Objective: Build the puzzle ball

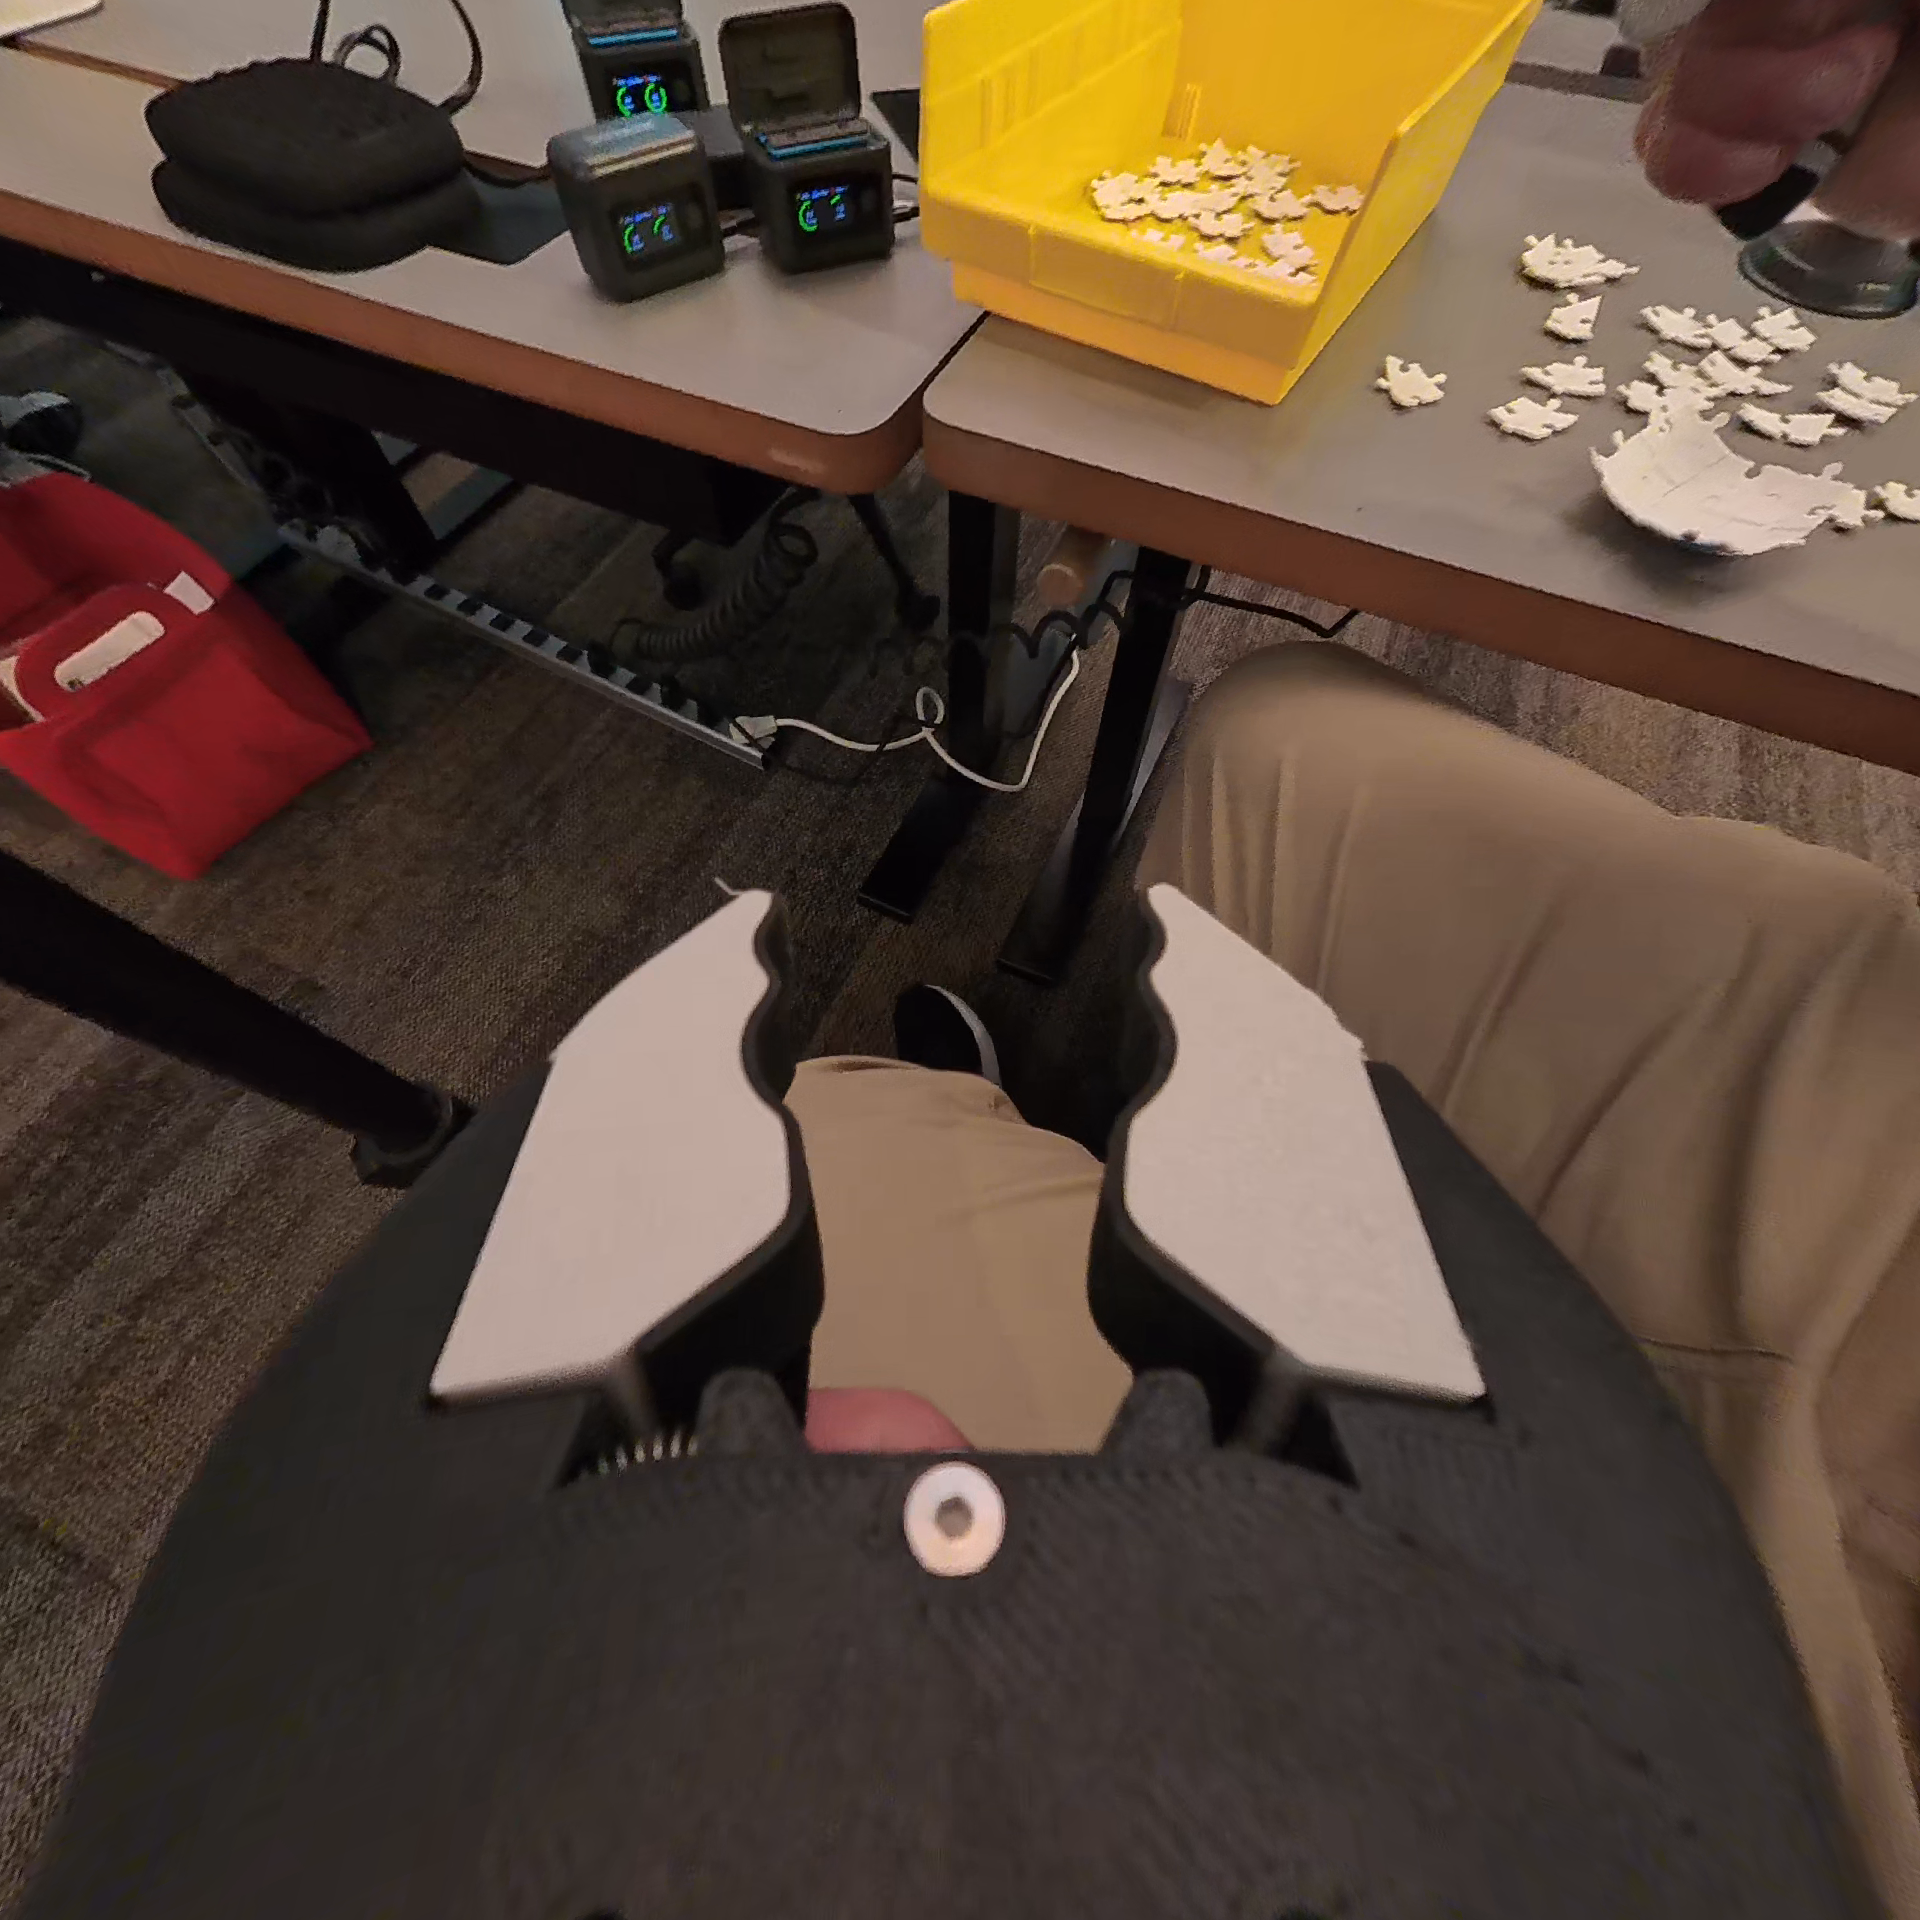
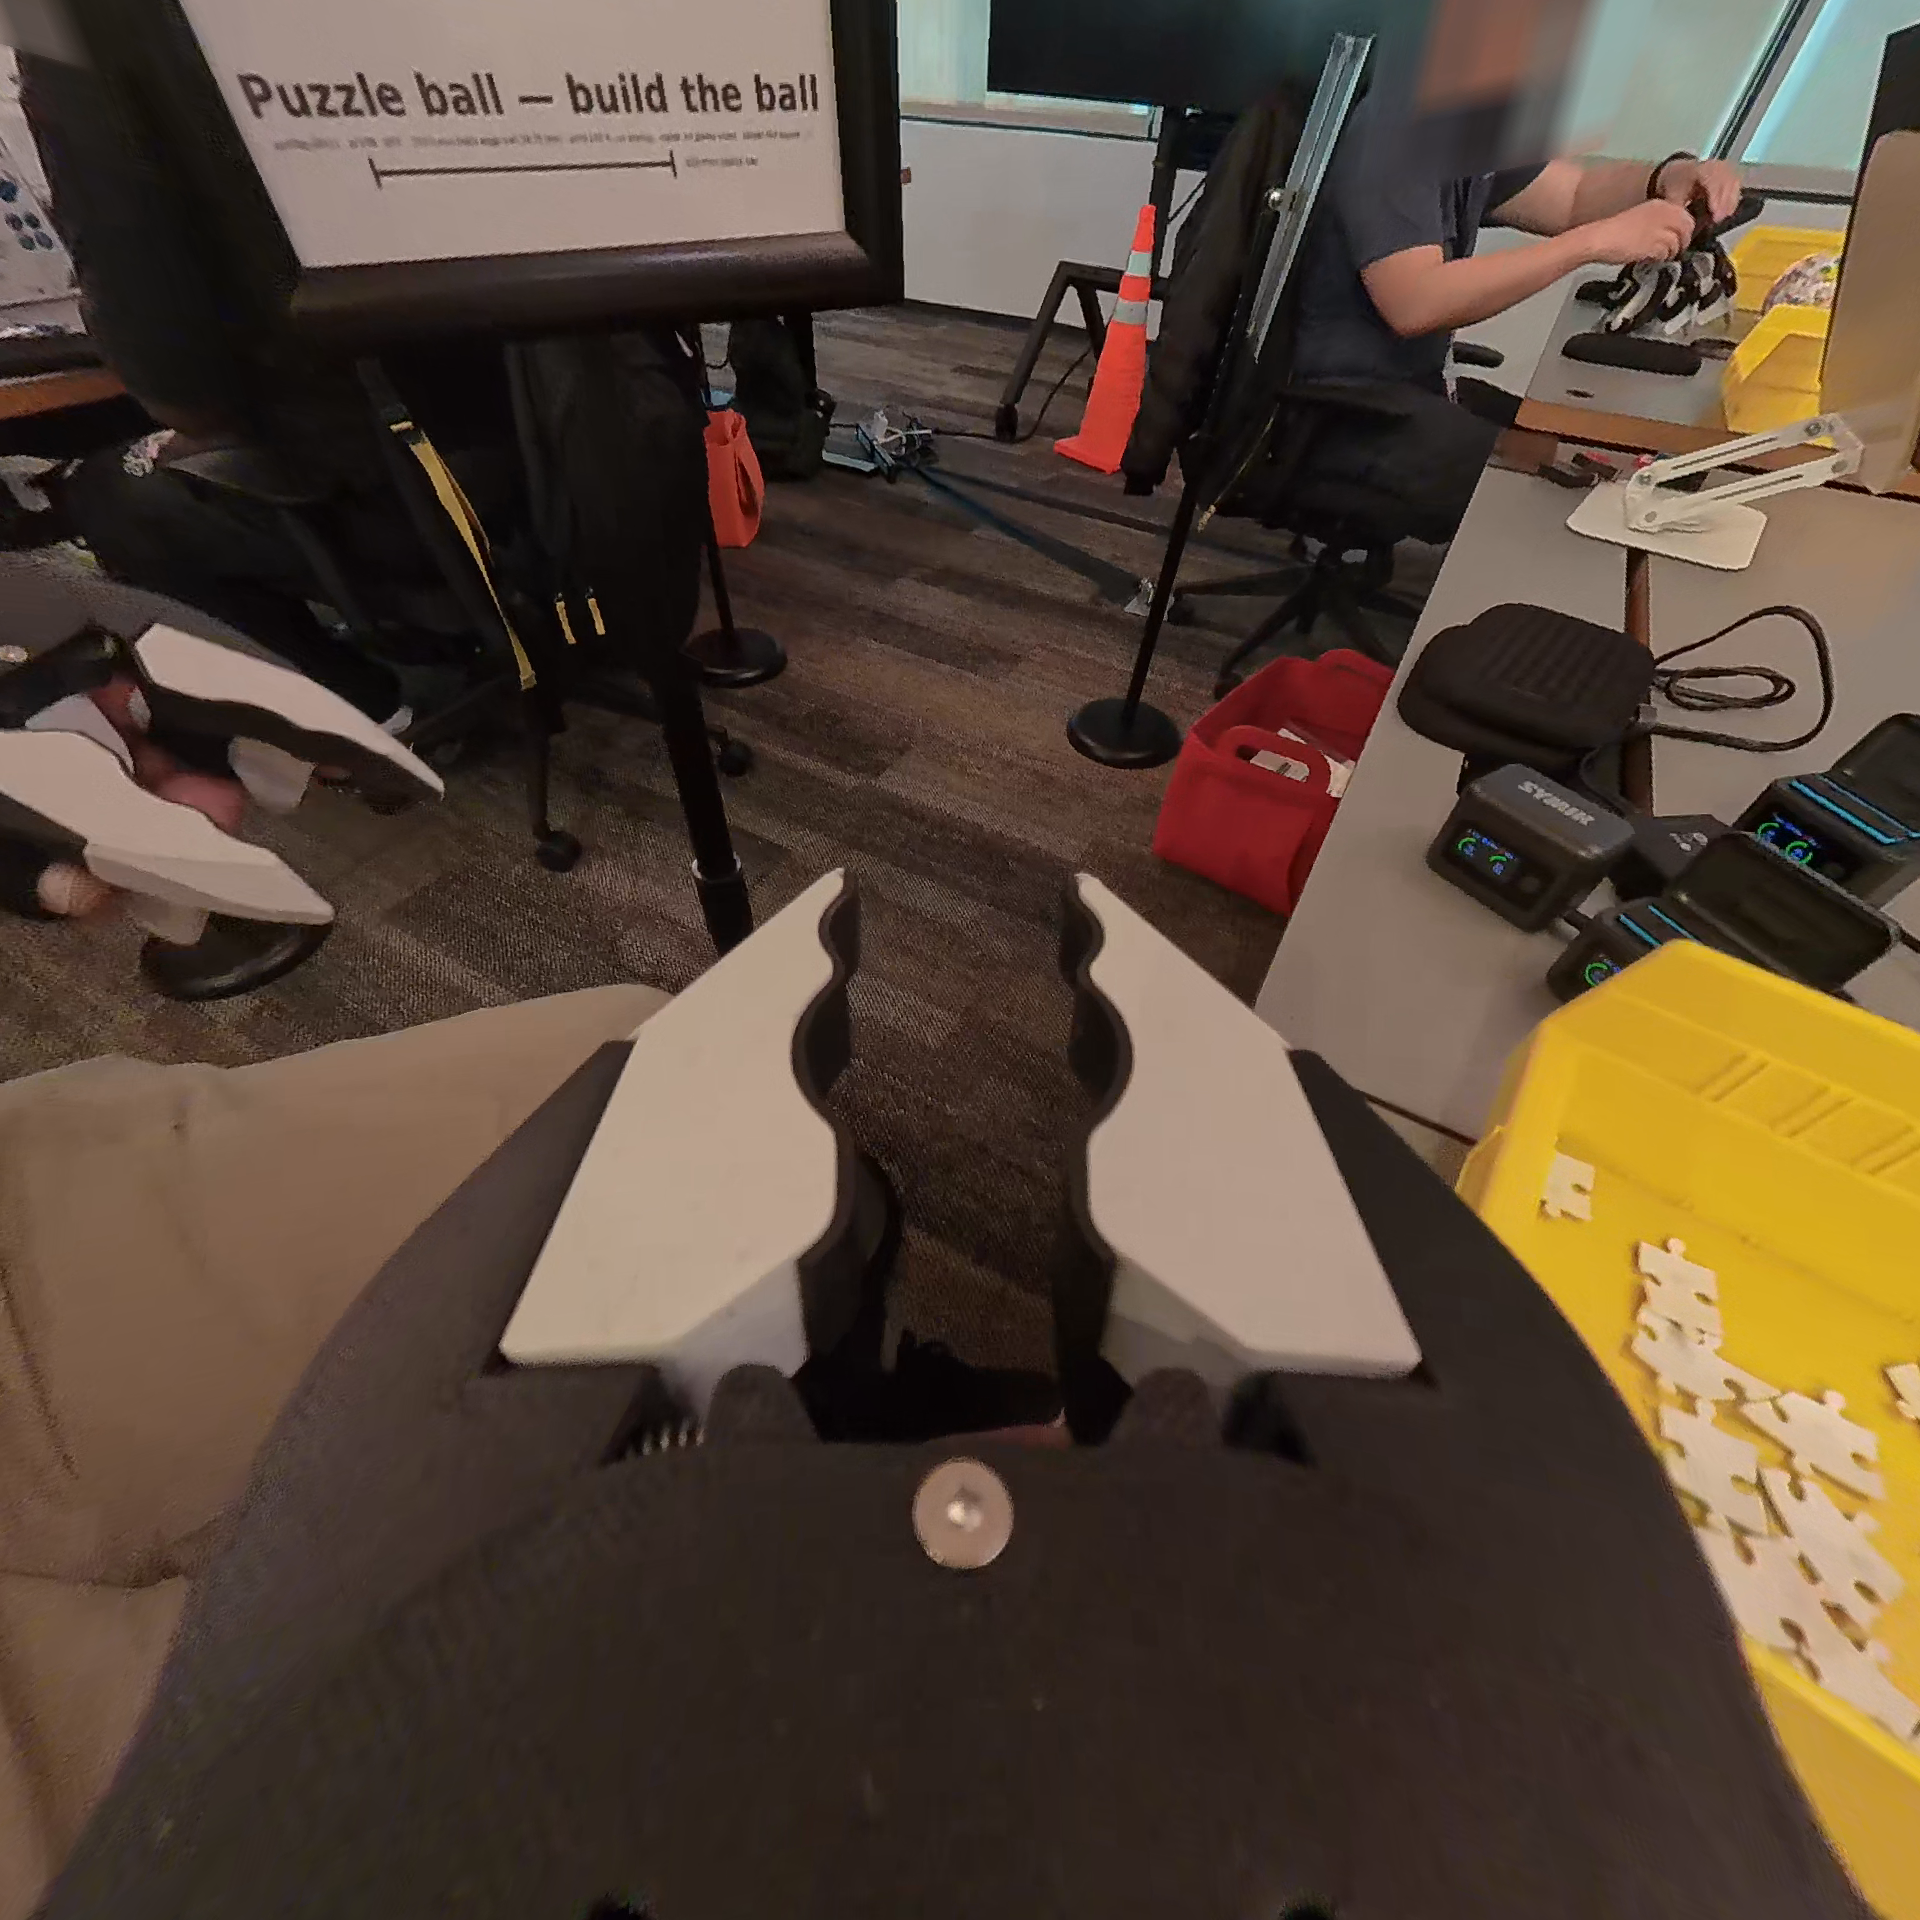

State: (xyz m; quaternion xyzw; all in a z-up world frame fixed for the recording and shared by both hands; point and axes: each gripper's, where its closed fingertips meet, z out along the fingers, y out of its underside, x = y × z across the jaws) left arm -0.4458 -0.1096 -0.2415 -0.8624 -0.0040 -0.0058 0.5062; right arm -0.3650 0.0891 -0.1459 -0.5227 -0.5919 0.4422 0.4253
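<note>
My left gripper (image 1: pixel 956 914) is open and empty, held low over the person's tan trouser leg (image 1: pixel 1455 1039), well short of the table. A partly built white puzzle bowl (image 1: pixel 1714 499) lies on the grey table (image 1: pixel 1299 457) at the right, with loose white puzzle pieces (image 1: pixel 1704 364) behind it. A yellow bin (image 1: pixel 1195 177) holds more pieces (image 1: pixel 1226 197). My right gripper (image 2: pixel 961 904) is open and empty, pointing out over the carpet. The bin (image 2: pixel 1621 1101) with pieces (image 2: pixel 1766 1455) is at its lower right. The left gripper (image 2: pixel 343 831) shows far left there.
Dark charger boxes (image 1: pixel 717 177) and a black pad (image 1: pixel 307 156) sit on the neighbouring table. A red bag (image 1: pixel 156 707) lies on the floor. A framed sign on a stand (image 2: pixel 540 145), an orange cone (image 2: pixel 1122 343) and a seated person (image 2: pixel 1455 260) are across the room. Spacing between my two grippers at the tips: around 25 cm. Measured from the fingertips, the partly built white puzzle bowl (image 1: pixel 1714 499) is 30 cm or so from the right gripper and 40 cm from the left.
</note>
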